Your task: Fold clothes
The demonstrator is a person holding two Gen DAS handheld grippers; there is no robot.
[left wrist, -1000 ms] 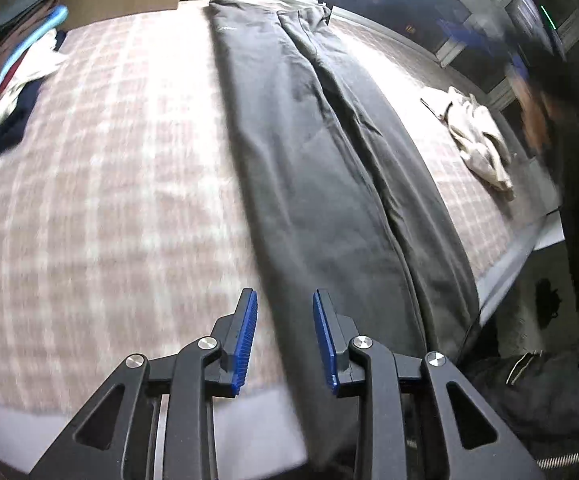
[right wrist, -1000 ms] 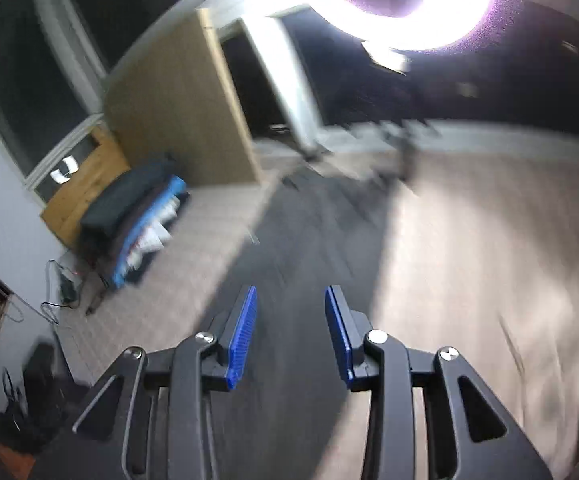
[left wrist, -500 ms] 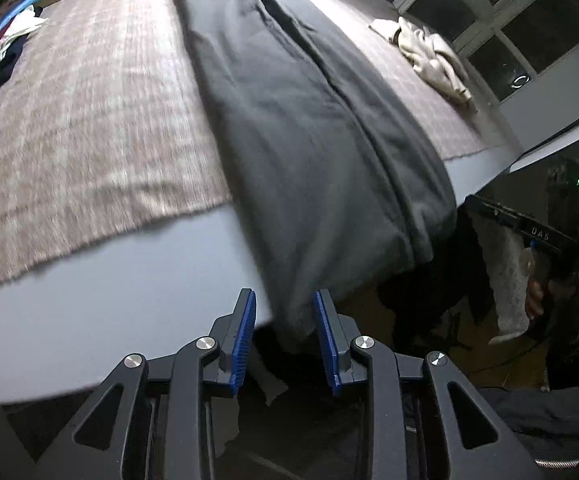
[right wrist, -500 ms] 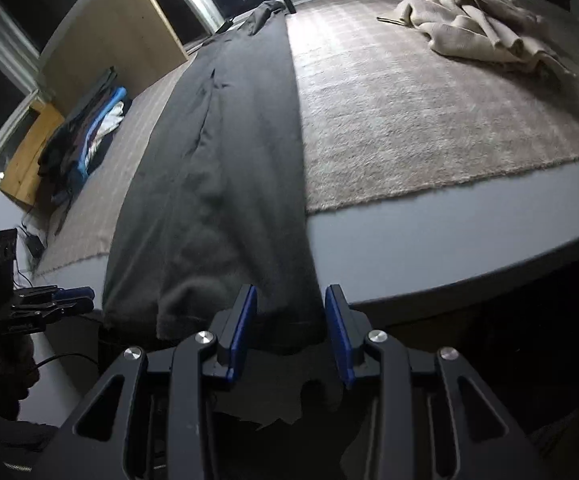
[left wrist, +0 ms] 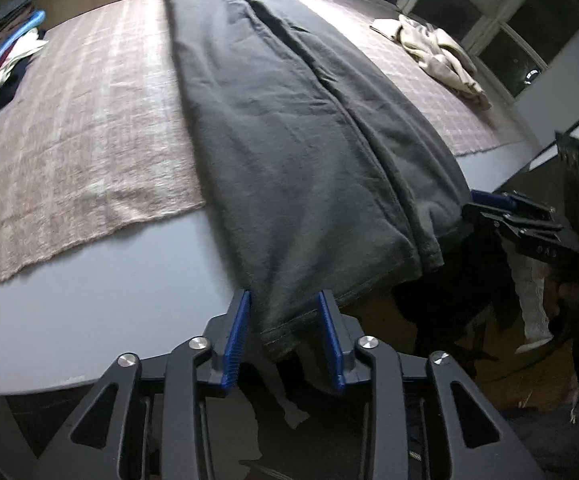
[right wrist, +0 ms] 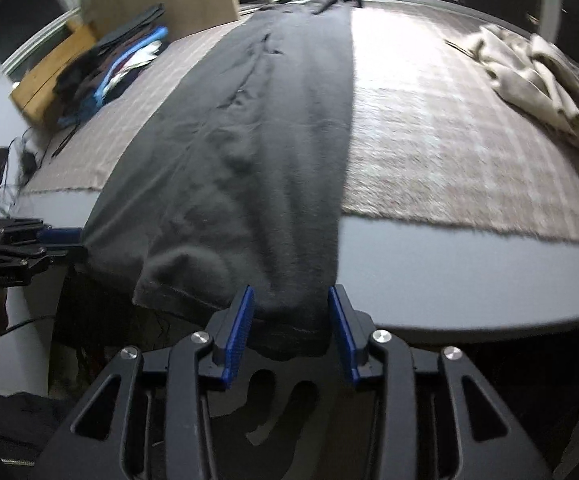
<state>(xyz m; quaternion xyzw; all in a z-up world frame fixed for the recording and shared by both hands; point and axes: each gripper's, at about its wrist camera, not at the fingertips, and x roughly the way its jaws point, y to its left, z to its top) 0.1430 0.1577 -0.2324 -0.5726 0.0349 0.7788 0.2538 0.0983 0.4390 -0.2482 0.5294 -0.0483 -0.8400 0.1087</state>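
Note:
Dark grey trousers (left wrist: 289, 120) lie stretched lengthwise down the table, their near end hanging over the front edge. My left gripper (left wrist: 283, 320) straddles the left corner of that end; its jaws are closing, with cloth between the blue pads (left wrist: 237, 336), which still stand apart. My right gripper (right wrist: 291, 320) straddles the right corner of the trousers (right wrist: 257, 140); its jaws are closing too, and the cloth fills the gap. Each gripper shows in the other's view: the right gripper (left wrist: 509, 216) and the left gripper (right wrist: 29, 244).
A checked beige cloth (left wrist: 69, 120) covers the grey table (left wrist: 89, 280) except a bare strip at the front. A crumpled cream garment (left wrist: 441, 52) lies at the far right. A pile of clothes (right wrist: 109, 64) sits at the far left by a wooden box.
Both grippers have come down to the table's front edge. The trousers' hanging end now sits between each pair of jaws; a second ago both pairs were empty.

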